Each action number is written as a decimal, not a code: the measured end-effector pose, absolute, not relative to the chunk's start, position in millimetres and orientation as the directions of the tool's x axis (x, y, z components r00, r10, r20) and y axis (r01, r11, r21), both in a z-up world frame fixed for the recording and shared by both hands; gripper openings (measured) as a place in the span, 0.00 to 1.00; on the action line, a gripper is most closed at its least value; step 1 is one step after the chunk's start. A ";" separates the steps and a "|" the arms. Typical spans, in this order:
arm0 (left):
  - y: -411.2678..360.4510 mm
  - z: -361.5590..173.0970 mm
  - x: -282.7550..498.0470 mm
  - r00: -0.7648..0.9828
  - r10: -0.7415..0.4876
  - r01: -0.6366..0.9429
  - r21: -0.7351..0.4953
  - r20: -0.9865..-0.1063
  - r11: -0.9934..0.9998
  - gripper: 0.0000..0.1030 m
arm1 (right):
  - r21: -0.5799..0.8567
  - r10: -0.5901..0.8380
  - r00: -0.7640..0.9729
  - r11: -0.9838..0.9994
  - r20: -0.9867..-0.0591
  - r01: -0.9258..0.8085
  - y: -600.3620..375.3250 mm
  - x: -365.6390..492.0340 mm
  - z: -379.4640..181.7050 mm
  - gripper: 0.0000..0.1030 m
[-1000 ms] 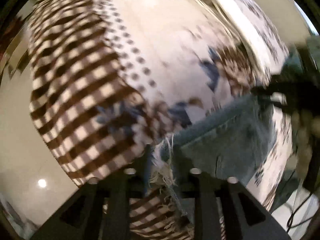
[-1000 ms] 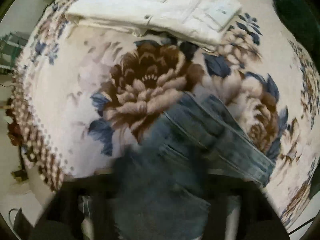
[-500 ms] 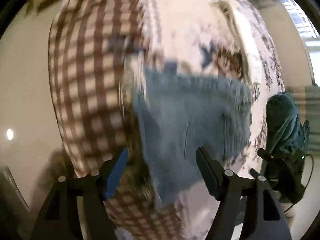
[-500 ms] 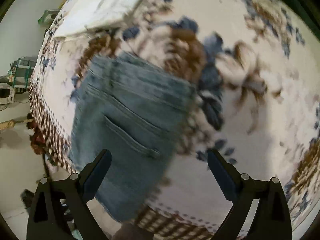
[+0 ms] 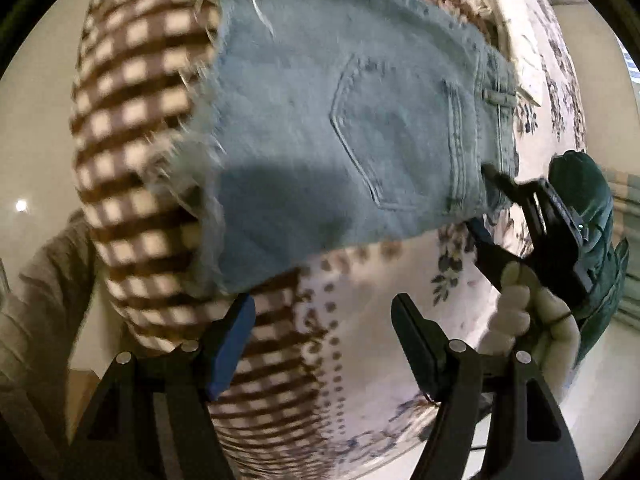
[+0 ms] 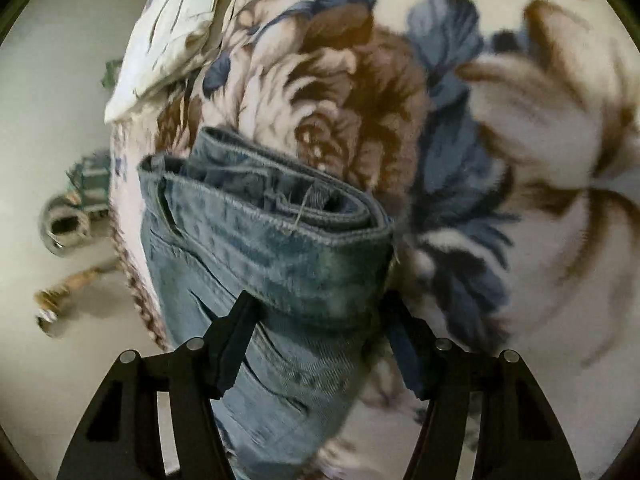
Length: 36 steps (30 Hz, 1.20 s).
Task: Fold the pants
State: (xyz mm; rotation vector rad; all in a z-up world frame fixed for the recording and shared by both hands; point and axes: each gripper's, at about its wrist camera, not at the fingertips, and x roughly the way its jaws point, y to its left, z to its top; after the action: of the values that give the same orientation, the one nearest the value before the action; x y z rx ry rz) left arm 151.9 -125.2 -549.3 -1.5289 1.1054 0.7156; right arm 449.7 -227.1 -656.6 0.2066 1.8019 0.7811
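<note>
The left hand-held gripper (image 5: 322,326) stands with its two fingers wide apart and nothing between them; the blue-padded left finger (image 5: 230,338) sits just under the frayed lower corner of the light-blue denim shorts (image 5: 340,120), though whether it touches the cloth cannot be told. The shorts lie ahead of this gripper, flat and back-pocket side up, on a bed blanket printed with brown and blue flowers and a brown-checked border (image 5: 136,112).

The right hand-held gripper (image 6: 320,312) has its fingers part-way apart, straddling the doubled waistband of the shorts (image 6: 272,240); the denim fills the gap and both fingers appear to press against it. In the left wrist view this gripper (image 5: 486,200) meets the waistband edge, one finger on top and one beneath.

Ahead and to the left of the right gripper, a folded cream-white garment (image 6: 172,28) rests on the blanket (image 6: 520,120). No writing is readable.
</note>
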 end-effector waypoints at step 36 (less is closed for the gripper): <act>-74.0 -543.5 53.0 0.620 -0.034 -0.766 -0.595 -0.784 -0.242 0.27 | 0.621 0.589 -0.214 0.771 -0.779 -0.138 -260.6 366.4 -601.4 0.18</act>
State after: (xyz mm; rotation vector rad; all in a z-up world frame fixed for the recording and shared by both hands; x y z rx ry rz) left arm 53.0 -74.0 -543.5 -1.6903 0.6641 0.7911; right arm 366.4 -260.6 -601.4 0.3622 1.6626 0.6925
